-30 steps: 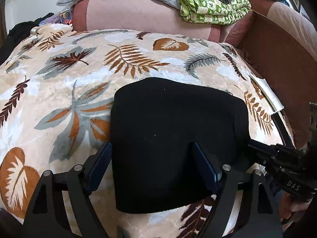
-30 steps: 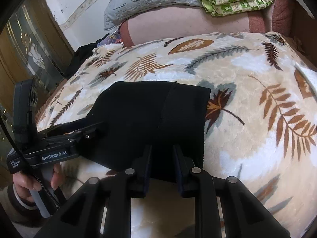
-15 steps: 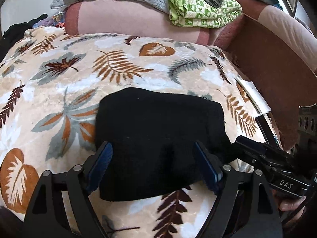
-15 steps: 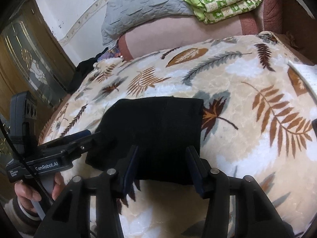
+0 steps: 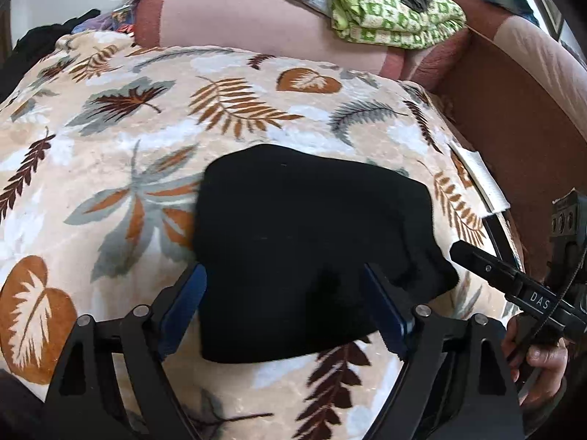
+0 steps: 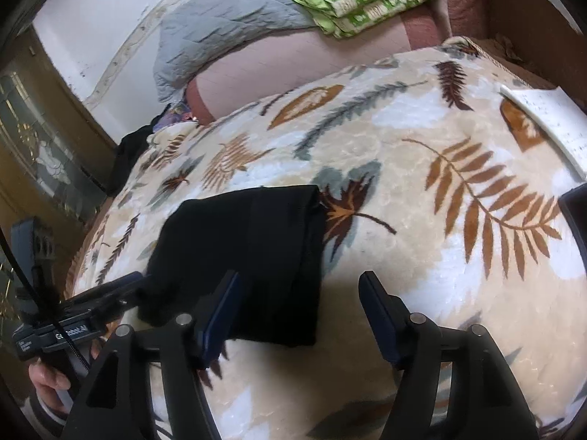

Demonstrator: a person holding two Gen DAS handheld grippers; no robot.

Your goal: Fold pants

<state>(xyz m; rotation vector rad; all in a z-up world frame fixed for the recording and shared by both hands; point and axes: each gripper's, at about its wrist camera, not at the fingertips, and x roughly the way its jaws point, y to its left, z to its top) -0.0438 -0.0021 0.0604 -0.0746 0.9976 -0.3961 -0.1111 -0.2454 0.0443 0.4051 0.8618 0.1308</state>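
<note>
The pants (image 5: 301, 242) are black, folded into a compact, roughly rectangular bundle lying flat on the leaf-patterned blanket (image 5: 110, 154). They sit toward the blanket's near edge, well short of its far edge, with a lengthwise crease visible on top.

The left gripper (image 5: 284, 304) hangs low over the folded black pants (image 5: 312, 242), its blue-padded fingers (image 5: 183, 302) spread wide to either side of the near edge. The right gripper (image 6: 299, 311) is also spread wide, at the pants' right near corner, gripping nothing. A bare hand (image 5: 539, 355) holds its handle.
</note>
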